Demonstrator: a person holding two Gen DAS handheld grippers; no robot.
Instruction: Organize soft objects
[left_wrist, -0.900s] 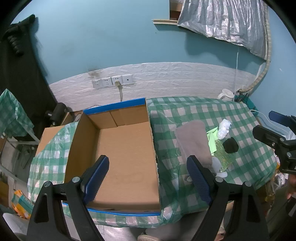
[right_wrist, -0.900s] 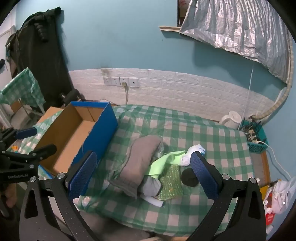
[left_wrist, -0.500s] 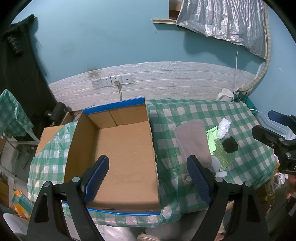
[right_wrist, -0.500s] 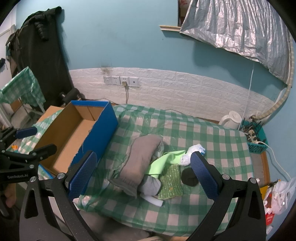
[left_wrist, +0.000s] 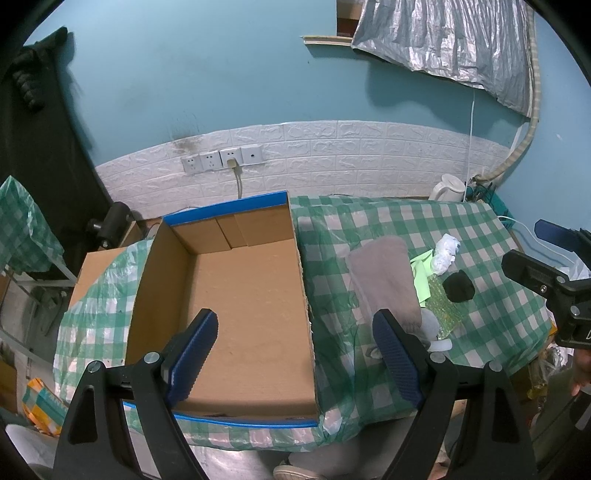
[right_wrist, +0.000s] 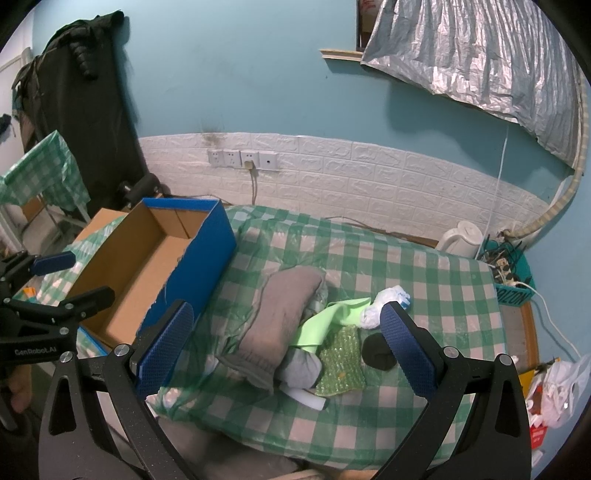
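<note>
A pile of soft things lies on the green checked table (right_wrist: 424, 273): a folded grey cloth (right_wrist: 280, 325) (left_wrist: 384, 280), a light green cloth (right_wrist: 325, 325), a green bubble-wrap sheet (right_wrist: 341, 363), a crumpled white bag (right_wrist: 384, 306) (left_wrist: 445, 253) and a black sponge (right_wrist: 378, 356) (left_wrist: 458, 286). My right gripper (right_wrist: 284, 343) hangs open above the pile, holding nothing. My left gripper (left_wrist: 295, 350) is open over the empty blue-sided cardboard box (left_wrist: 236, 295) (right_wrist: 159, 266), holding nothing.
A white kettle (right_wrist: 463, 238) and a teal basket (right_wrist: 511, 280) of cables stand at the table's far right. White wall sockets (left_wrist: 221, 160) with a plugged cable are behind the box. A second checked table (right_wrist: 40, 173) and dark clothing stand at the left.
</note>
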